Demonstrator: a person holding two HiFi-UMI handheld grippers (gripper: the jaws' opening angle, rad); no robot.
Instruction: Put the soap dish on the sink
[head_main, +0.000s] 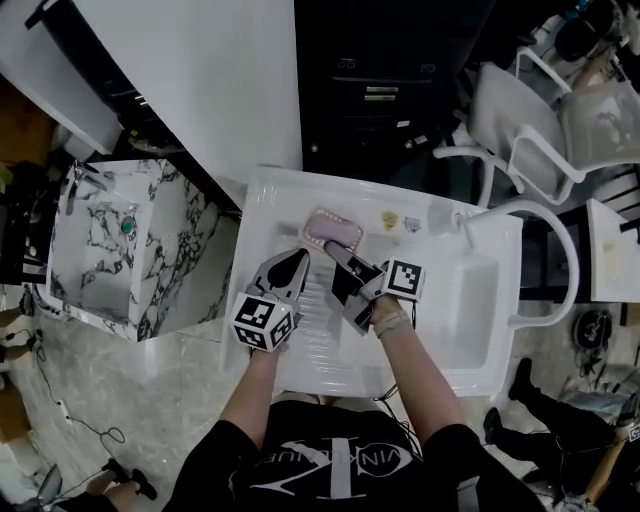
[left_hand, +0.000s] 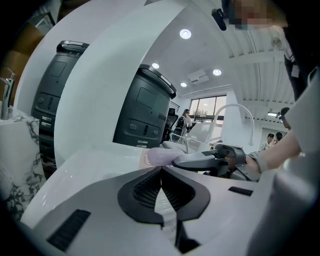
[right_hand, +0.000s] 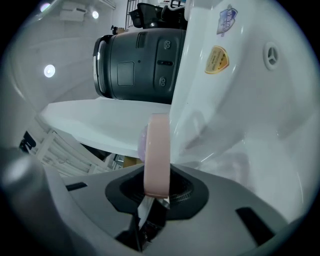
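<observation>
The pink soap dish (head_main: 332, 232) hangs over the back of the white sink unit (head_main: 265, 200), near its rear ledge. My right gripper (head_main: 334, 254) is shut on the dish's near rim; in the right gripper view the rim (right_hand: 157, 155) stands on edge between the jaws (right_hand: 156, 192). My left gripper (head_main: 300, 260) sits just left of the dish, shut, with nothing in it. In the left gripper view its jaws (left_hand: 161, 172) meet at the tips, and the dish (left_hand: 159, 156) and the right gripper (left_hand: 210, 161) lie just beyond them.
The sink's basin (head_main: 470, 310) and arched faucet (head_main: 560, 250) lie to the right. A marble-patterned washstand (head_main: 110, 240) stands at the left. A dark cabinet (head_main: 380, 80) is behind the sink, and white chairs (head_main: 540, 130) at the back right.
</observation>
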